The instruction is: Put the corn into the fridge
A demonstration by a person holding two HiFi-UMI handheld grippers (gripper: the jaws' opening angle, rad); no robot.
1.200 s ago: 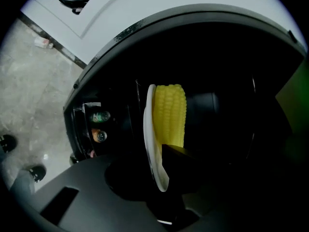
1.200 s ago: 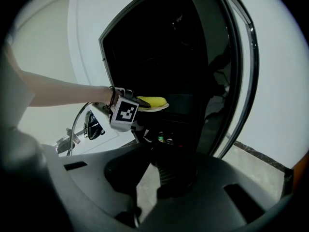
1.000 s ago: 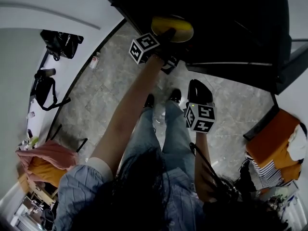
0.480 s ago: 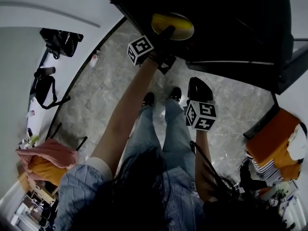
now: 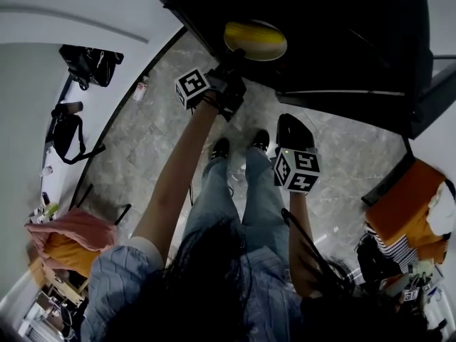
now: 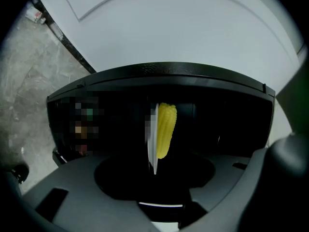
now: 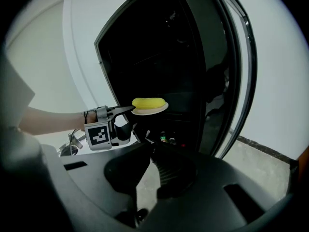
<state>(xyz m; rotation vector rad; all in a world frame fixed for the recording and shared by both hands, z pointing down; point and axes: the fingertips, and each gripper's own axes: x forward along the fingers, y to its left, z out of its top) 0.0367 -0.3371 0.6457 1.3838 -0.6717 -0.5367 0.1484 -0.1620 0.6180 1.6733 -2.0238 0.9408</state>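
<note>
The fridge [image 7: 159,47] is a glossy black cavity, its depths too dark for me to read. The left gripper [image 7: 131,118] has just been opening its jaws, now wide and empty. The right gripper [image 5: 292,128] has its jaws together. Just ahead of the left jaws, a thin white plate [image 6: 152,144] carries the knobbly yellow corn [image 6: 166,129].

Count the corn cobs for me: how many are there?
1: a corn cob lies on a white plate in the open fridge. Others may be hidden in its dark interior.

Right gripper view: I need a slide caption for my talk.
Left gripper, tongs just opened with nothing between them, beside the corn on its plate in the open fridge.
</note>
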